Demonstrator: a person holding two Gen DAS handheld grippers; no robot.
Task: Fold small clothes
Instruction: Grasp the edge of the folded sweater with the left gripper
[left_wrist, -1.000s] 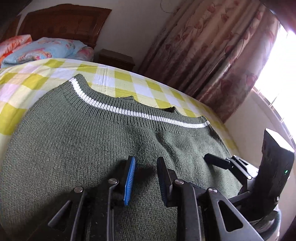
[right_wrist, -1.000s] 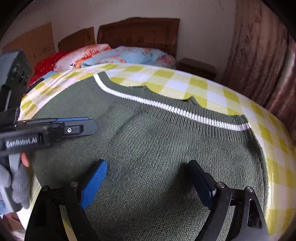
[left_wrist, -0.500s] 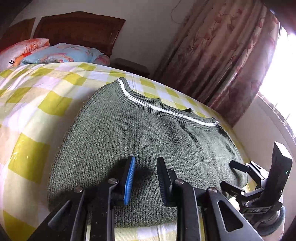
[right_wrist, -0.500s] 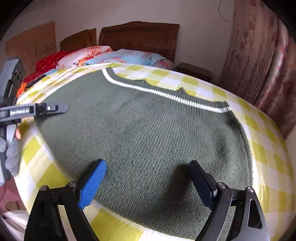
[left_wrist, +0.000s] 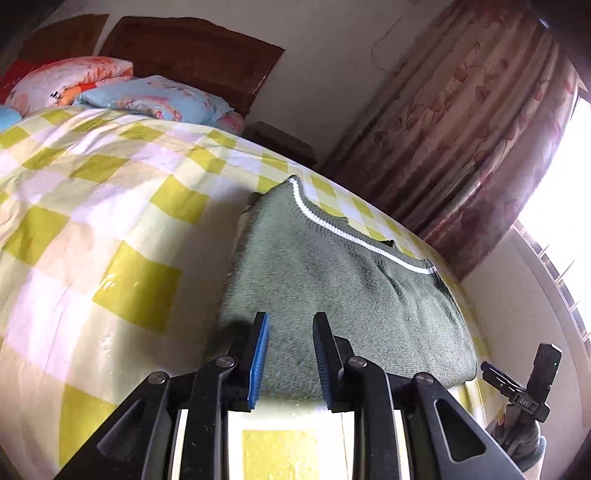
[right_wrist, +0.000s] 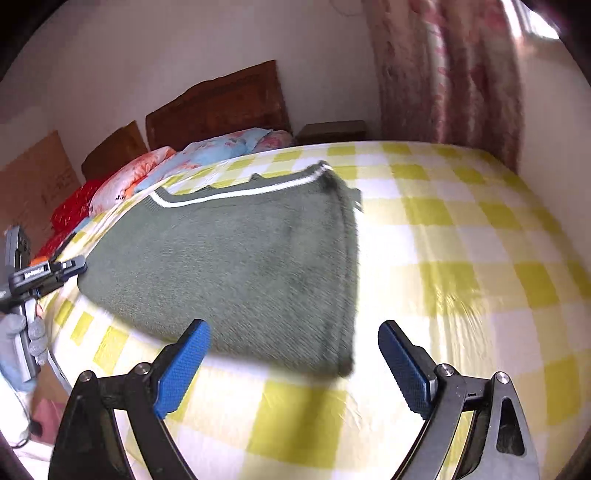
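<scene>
A dark green knit sweater (left_wrist: 332, 280) with a white stripe along its ribbed band lies folded flat on the yellow-checked bedspread (left_wrist: 110, 221). My left gripper (left_wrist: 290, 321) hovers over the sweater's near left corner, jaws a narrow gap apart with nothing between them. In the right wrist view the sweater (right_wrist: 229, 258) lies ahead and to the left. My right gripper (right_wrist: 293, 328) stands wide open and empty above the sweater's near right corner and the bedspread (right_wrist: 461, 240). The other gripper shows at each view's edge: right (left_wrist: 517, 387), left (right_wrist: 44, 273), held by a gloved hand.
Pillows and a folded quilt (left_wrist: 147, 96) lie at the bed's head, against a wooden headboard (left_wrist: 192, 48). A nightstand (left_wrist: 280, 144) and a flowered curtain (left_wrist: 461, 129) stand beyond the bed. Cardboard (right_wrist: 33, 177) leans on the wall.
Both grippers have drawn back from the sweater toward the bed's near edge, the left sliding leftward and the right rightward. The sweater has stayed flat. Neither gripper's opening has changed.
</scene>
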